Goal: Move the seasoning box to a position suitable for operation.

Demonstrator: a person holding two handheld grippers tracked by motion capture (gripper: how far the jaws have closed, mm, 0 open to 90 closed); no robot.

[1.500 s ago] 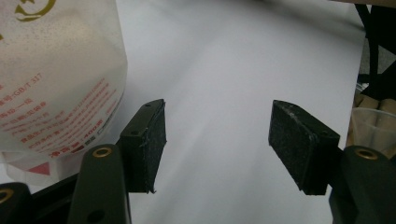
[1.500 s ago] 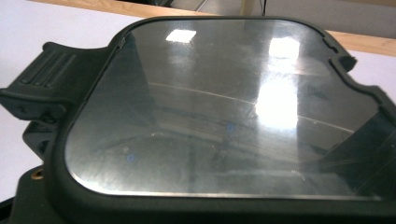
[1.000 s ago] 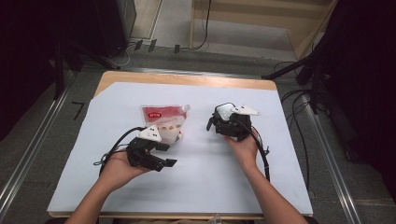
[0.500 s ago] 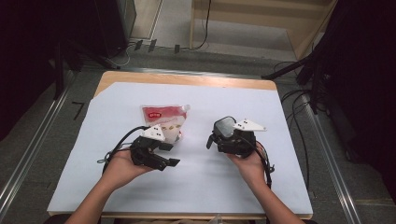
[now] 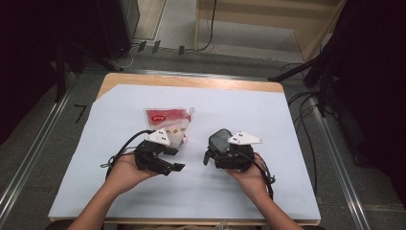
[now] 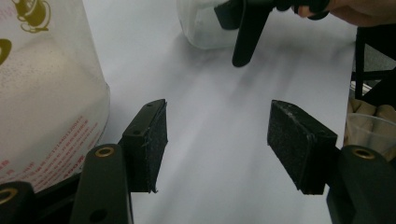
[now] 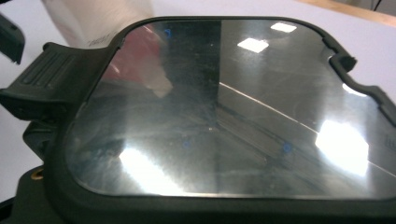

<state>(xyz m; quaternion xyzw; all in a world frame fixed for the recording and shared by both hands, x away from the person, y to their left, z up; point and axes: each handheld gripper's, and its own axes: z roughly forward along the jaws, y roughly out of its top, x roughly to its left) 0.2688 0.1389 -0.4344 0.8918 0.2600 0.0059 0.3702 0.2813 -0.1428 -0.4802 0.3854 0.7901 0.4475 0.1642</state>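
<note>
Lid (image 5: 221, 140) in tow, your right gripper (image 5: 225, 154) has drawn back toward you, off the white sheet (image 5: 287, 143), clamped on the dark-rimmed clear cover. Your left gripper (image 5: 163, 163) waits with jaws apart and empty beside the rice pouch (image 5: 168, 122), which lies ready for handling.

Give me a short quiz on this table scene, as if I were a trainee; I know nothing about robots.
1. True or false: the left gripper has something between its black jaws.
2. What does the right gripper hold? A) a clear plastic box with a dark-rimmed see-through lid; B) a metal spoon; C) a blue cup.
3. What lies on the white table cover just beyond the left gripper?

Key: 1 false, they stand open and empty. 2 A. 3 the clear plastic pouch with a red label.
</note>
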